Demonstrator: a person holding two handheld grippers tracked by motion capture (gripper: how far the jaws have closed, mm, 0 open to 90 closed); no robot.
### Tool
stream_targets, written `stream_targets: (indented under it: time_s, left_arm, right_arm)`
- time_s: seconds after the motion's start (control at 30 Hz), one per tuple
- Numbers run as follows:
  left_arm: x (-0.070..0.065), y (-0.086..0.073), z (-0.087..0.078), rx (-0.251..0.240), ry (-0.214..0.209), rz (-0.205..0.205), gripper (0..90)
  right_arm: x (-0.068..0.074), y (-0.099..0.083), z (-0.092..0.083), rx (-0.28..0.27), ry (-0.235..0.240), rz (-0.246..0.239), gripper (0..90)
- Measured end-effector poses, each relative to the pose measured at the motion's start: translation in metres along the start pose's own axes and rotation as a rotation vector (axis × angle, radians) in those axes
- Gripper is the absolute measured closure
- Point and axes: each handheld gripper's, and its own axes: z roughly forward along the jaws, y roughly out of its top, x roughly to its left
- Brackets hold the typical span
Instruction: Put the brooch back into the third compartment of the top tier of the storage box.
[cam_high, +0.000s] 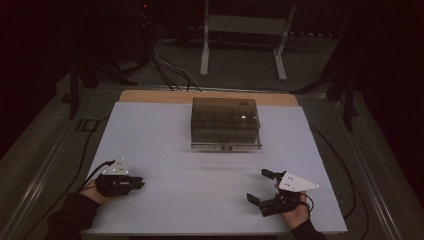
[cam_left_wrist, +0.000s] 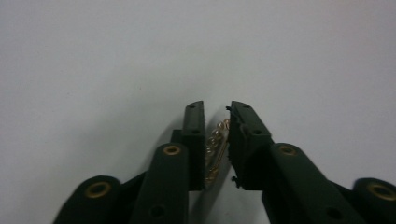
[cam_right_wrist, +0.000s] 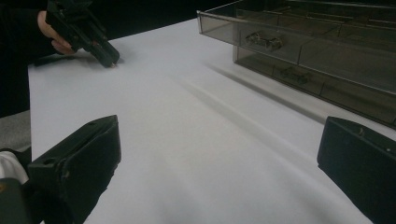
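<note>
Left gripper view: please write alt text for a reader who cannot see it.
Two black jaws of the left gripper rise from the bottom edge, nearly closed on a small gold-coloured beaded metal piece between their pads. Behind them lies a plain white table surface, with a soft shadow under the jaws.

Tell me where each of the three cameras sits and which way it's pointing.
High view: above the person's side, looking forward and down on the white table and smoky plastic box; forearms, hands and both grippers show.
Left gripper view: rides the left gripper, looking down at the table; jaws nearly together around a small gold chain.
Right gripper view: rides the right gripper, looking across the table, jaws wide.
Shared: high and right gripper views both show the box and left gripper.
</note>
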Motion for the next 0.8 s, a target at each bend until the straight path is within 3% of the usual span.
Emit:
stream_targets:
  time_s: [0.13,0.53,0.8]
  left_arm:
    - [0.0,0.001,0.0,0.01,0.013,-0.008,86.1]
    - [-0.004,0.007,0.0,0.015,0.005,-0.007,87.3]
    - [-0.005,0.012,-0.003,0.003,0.007,-0.027,87.3]
  right_arm:
    - [0.0,0.0,0.0,0.001,-0.001,0.002,0.0]
    - [0.0,0.0,0.0,0.002,-0.004,0.004,0.0]
    - [0.0,0.0,0.0,0.001,-0.004,0.003,0.0]
